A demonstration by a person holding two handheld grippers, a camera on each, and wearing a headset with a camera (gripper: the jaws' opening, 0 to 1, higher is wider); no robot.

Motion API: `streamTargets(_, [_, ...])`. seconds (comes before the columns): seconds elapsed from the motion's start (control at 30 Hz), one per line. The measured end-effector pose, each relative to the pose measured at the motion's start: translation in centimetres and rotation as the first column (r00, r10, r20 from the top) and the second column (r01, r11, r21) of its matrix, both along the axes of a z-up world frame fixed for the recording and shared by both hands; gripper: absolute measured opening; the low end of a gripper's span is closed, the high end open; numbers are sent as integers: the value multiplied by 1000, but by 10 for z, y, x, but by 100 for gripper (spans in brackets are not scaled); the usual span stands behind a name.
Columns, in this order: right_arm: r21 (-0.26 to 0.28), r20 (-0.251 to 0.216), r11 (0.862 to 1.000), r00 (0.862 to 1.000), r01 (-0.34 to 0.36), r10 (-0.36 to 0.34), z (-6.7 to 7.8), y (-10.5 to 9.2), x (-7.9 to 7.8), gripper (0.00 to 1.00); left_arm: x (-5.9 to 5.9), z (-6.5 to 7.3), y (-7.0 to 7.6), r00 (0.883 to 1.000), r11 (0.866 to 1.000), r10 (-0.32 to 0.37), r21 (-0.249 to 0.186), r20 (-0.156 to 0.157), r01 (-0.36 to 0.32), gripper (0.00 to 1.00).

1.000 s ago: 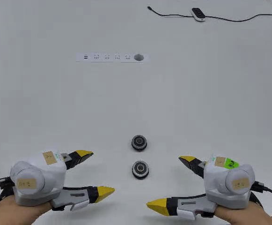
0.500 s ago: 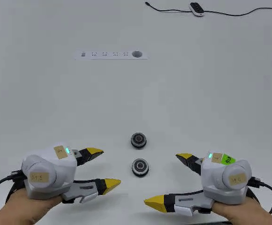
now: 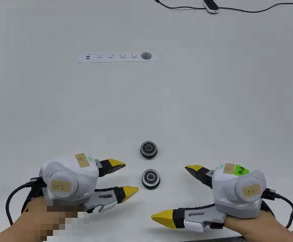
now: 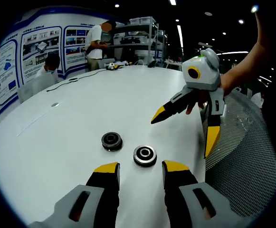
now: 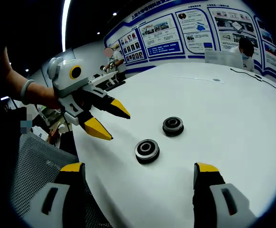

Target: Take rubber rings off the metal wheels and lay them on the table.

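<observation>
The left gripper (image 3: 124, 176) and right gripper (image 3: 175, 193), jaws spread, are flanking the near wheel (image 3: 151, 178). A glancing pinch is probably risking skidding it away.

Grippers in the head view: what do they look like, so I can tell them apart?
Both the left gripper and right gripper have rounded white housings, black jaws with pointed yellow tips, tan tape labels and a black cable at the rear. The right one alone carries a bright green sticker.
</observation>
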State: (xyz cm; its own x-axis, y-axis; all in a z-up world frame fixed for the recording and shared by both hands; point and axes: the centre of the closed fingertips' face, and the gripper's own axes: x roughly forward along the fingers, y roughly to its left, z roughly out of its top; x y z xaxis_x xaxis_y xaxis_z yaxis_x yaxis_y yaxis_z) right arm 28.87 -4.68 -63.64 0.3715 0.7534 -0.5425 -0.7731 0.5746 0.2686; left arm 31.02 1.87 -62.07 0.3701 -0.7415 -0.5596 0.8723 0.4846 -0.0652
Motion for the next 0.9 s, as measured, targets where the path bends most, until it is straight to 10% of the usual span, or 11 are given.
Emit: streamTargets(0.9, [43, -22, 999, 1000, 13, -12, -1, 7, 5, 93, 9, -19, -36, 993, 989, -122, 88, 0, 121, 20])
